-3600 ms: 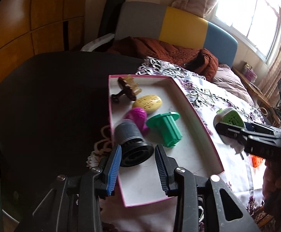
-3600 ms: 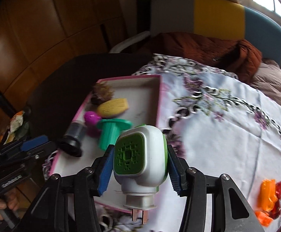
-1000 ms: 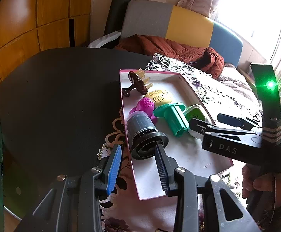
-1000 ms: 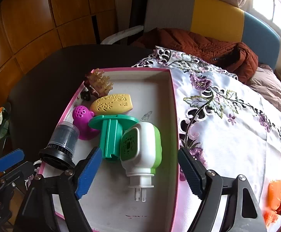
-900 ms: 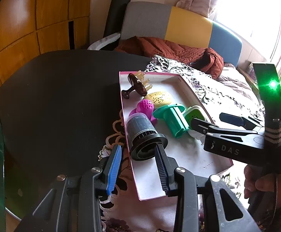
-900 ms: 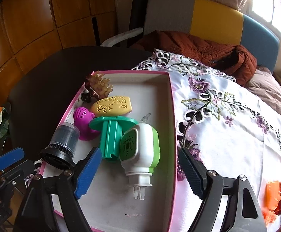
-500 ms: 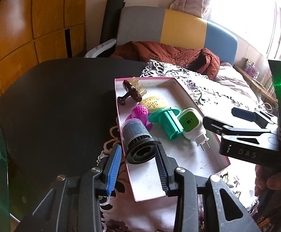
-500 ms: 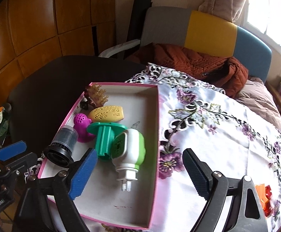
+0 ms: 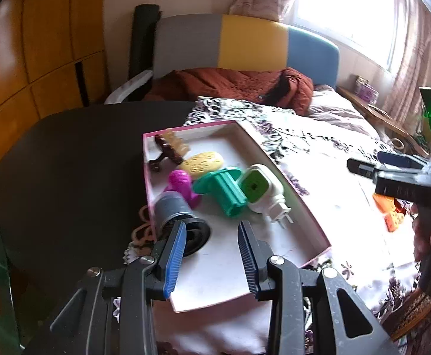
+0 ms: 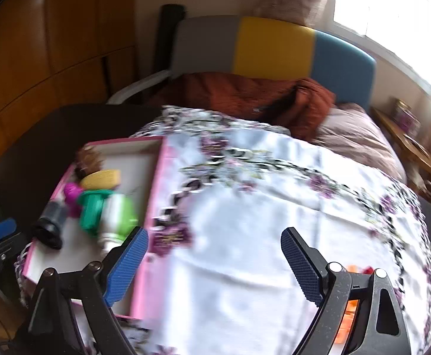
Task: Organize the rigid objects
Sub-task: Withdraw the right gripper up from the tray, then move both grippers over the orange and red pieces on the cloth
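Observation:
A pink-rimmed white box [image 9: 304, 207] lies on the flowered cloth. It holds a white and green plug-in unit [image 9: 260, 188], a teal piece [image 9: 224, 189], a magenta piece [image 9: 181, 185], a yellow oval [image 9: 202, 161], a brown hair clip [image 9: 166, 151] and a dark grey cylinder [image 9: 175, 213]. My left gripper [image 9: 212, 254] is open and empty over the box's near end. My right gripper [image 10: 215, 261] is open wide and empty over the cloth, right of the box [image 10: 153, 201]. Orange pieces [image 9: 390, 213] lie on the cloth to the right; they also show in the right wrist view [image 10: 348, 310].
The box sits at the seam between a dark round table [image 9: 67, 159] and the cloth [image 10: 274, 201]. A rust-coloured garment [image 9: 230, 85] lies on a grey, yellow and blue seat behind. Wooden panels line the left wall.
My right gripper let go of the plug-in unit in the box, opened wide, and has swung right over the cloth. My left gripper has stayed open near the cylinder.

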{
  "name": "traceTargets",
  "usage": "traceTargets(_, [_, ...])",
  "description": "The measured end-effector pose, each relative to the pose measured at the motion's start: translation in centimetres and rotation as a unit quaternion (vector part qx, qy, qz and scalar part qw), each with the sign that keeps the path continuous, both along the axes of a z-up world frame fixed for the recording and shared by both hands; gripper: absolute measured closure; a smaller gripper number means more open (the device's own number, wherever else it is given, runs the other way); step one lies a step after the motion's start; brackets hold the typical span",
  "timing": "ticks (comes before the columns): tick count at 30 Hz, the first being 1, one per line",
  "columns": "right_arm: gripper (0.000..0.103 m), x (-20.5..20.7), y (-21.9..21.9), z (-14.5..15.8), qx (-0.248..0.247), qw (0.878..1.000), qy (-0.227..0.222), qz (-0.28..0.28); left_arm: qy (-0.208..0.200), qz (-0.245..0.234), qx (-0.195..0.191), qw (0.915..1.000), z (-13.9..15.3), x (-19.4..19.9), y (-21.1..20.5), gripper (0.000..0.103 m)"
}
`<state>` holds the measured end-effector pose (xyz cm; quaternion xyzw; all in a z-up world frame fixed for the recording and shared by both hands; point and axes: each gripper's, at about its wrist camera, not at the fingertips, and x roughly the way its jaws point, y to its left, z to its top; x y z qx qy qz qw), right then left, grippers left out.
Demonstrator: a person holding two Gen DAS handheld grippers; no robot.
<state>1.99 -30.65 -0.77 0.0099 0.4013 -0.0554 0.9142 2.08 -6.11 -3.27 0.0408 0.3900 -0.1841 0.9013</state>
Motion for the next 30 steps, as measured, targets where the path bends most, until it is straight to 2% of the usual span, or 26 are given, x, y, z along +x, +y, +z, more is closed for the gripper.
traceTargets(7, [0.009, -1.8, -7.2, 1.0, -0.001, 0.996, -0.013, -0.084, -0.002, -0.034, 0.013, 0.9993, 0.1, -0.8, -2.4, 0.067])
traceTargets(13, [0.005, -3.8, -13.9, 2.4, -0.012, 0.983, -0.044, -0.176, 0.0, -0.072, 0.02, 0.9972, 0.3, -1.2, -4.7, 0.067])
traceTargets(16, [0.003, -5.4, -17.6, 3.0, -0.016, 0.969, -0.073, -0.236, 0.001, -0.093, 0.022, 0.9954, 0.5, -1.4, -6.3, 0.067])
traceTargets(21, [0.003, -9.1, -22.0, 2.4, -0.014, 0.935, -0.114, -0.336, 0.009, -0.124, 0.027, 0.9919, 0.4, -1.5, -9.2, 0.067])
traceTargets(24, [0.002, -11.0, -24.4, 2.4, 0.032, 0.912, -0.137, -0.387, 0.02, -0.157, 0.023, 0.9871, 0.1, -1.5, -11.8, 0.067])
traceTargets(27, [0.002, -11.9, -25.4, 2.3, 0.062, 0.9, -0.147, -0.405, 0.035, -0.195, 0.015, 0.9801, -0.3, -1.7, -14.3, 0.067])
traceTargets(30, [0.002, -12.4, -25.6, 2.1, 0.077, 0.895, -0.151, -0.412, 0.068, -0.242, 0.001, 0.9678, -1.3, -2.1, -17.3, 0.067])
